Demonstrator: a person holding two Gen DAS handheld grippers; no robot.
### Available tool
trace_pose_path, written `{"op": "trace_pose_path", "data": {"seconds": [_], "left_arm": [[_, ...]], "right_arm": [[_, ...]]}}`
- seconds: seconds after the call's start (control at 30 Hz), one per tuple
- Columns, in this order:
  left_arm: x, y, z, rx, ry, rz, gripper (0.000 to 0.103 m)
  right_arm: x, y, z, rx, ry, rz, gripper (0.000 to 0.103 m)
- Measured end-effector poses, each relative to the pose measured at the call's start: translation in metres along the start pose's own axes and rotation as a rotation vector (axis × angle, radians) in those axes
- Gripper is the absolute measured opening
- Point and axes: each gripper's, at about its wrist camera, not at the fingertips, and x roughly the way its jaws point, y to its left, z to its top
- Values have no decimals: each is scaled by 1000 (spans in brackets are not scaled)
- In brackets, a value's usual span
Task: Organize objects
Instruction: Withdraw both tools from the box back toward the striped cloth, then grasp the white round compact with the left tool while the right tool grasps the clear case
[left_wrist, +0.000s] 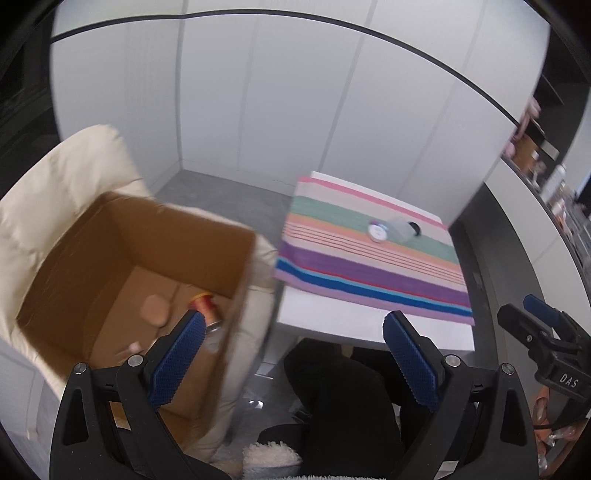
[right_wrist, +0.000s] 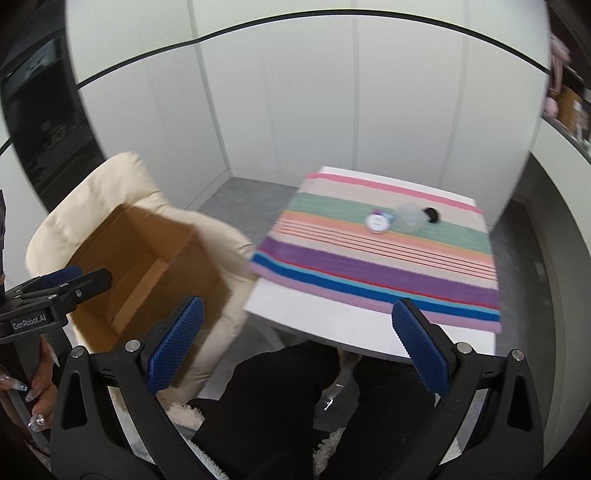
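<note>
Both tools were empty, held up and back from the work above the person's dark-clad lap. The left tool (left_wrist: 293, 354) had its blue-padded fingers spread wide apart with nothing between them, and it hung just beside the open cardboard box (left_wrist: 122, 266). The right tool (right_wrist: 297, 345) was likewise spread wide and bare, facing the surface (right_wrist: 332, 325).

The box sat on a cream cushioned chair (left_wrist: 48, 192) at the left of the surface, top open, which made it a likely collecting bin within easy reach. Inside it lay a red-and-yellow can (left_wrist: 207, 306) on its side and a small tan pad-like item (left_wrist: 155, 308), blurred too much to name; other small bits on the box floor could not be made out.

On the striped cloth (right_wrist: 369, 266) covering the surface, three things remained clustered near the far edge: a round white-lidded jar (right_wrist: 376, 222), a clear plastic container (right_wrist: 408, 218) touching or just beside it, and a small black round object (right_wrist: 431, 214) just behind that. They sat well apart from both tools.

Judging by the split between box and cloth, the sorting looked partly done, and the open tools suggested a reach toward the remaining cluster would come next. The clear container might be slippery and light, so a centred pinch would seem wise.
</note>
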Motion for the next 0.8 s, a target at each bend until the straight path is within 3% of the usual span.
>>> {"op": "trace_pose_path", "data": {"seconds": [0.33,0.63,0.8], "left_arm": [[32,-63,16,118,39,-60,97],[50,-93,52,148,7,-45,98],[81,-127,76,190,-3,-14,98]], "right_arm": [[-11,-86,-10,154,-10,-128,103],[-2,-139,-13,223,12,-210,103],[16,-172,-1,233,27,-260,103]]}}
